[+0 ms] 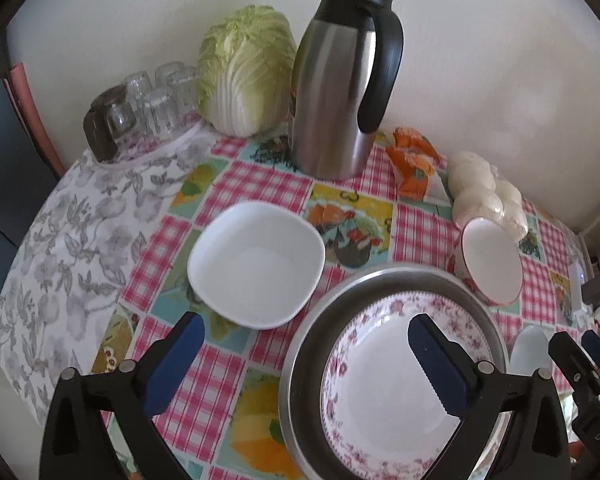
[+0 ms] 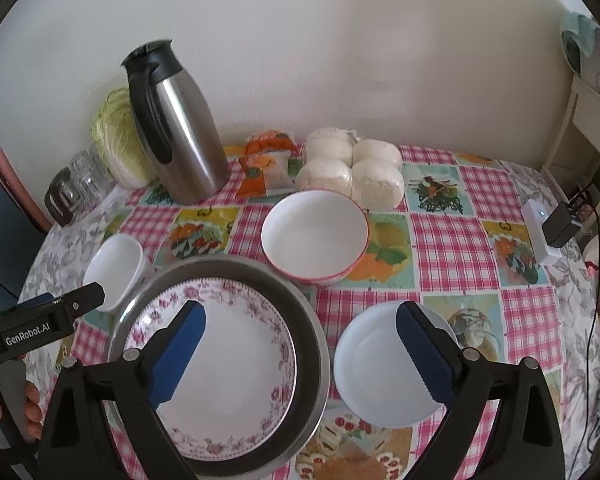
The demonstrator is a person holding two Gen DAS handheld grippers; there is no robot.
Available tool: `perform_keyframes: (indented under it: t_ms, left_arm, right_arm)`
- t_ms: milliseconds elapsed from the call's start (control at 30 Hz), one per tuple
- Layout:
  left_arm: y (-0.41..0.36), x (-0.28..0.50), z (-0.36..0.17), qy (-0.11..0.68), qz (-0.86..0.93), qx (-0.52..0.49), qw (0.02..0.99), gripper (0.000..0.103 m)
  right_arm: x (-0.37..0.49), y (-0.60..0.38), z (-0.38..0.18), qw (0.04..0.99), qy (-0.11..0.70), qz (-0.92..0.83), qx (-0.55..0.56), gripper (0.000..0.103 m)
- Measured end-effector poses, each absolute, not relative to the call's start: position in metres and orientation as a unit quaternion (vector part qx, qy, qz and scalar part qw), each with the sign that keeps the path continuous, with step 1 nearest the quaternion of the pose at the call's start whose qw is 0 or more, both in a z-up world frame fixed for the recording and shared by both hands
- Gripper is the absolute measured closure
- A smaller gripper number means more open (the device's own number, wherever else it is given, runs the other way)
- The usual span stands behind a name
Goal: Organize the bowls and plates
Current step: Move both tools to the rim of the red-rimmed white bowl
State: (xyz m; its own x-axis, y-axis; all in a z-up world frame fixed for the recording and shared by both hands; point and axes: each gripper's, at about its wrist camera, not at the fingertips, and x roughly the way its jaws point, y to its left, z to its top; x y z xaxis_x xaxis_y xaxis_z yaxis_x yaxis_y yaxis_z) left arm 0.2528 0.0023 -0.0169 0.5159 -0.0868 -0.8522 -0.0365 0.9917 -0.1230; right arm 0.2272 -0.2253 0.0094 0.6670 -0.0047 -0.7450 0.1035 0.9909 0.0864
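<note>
A pink-flowered plate lies inside a round steel tray. A white square bowl sits left of the tray. A round bowl with a red rim stands behind the tray. A small white dish lies right of the tray. My left gripper is open and empty, above the tray's left rim. My right gripper is open and empty, above the gap between tray and small dish.
At the back stand a steel thermos jug, a napa cabbage, upturned glasses, orange snack packets and bagged white buns. A white device with cables lies at the right table edge.
</note>
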Motion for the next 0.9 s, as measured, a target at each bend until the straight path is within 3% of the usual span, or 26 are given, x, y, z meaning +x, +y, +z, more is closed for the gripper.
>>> perform_keyframes:
  t_ms: [300,900]
  left_arm:
    - [-0.001,0.258,-0.005,0.417,-0.004,-0.073,0.906,0.000]
    - [-0.035,0.287,-0.026,0.409,-0.036,-0.063,0.910,0.000]
  right_arm:
    - [0.234,-0.248,0.011,0.931,0.353,-0.053,0.083,0.006]
    - [0.265,-0.294,-0.003,0.931,0.337,-0.085,0.116,0.006]
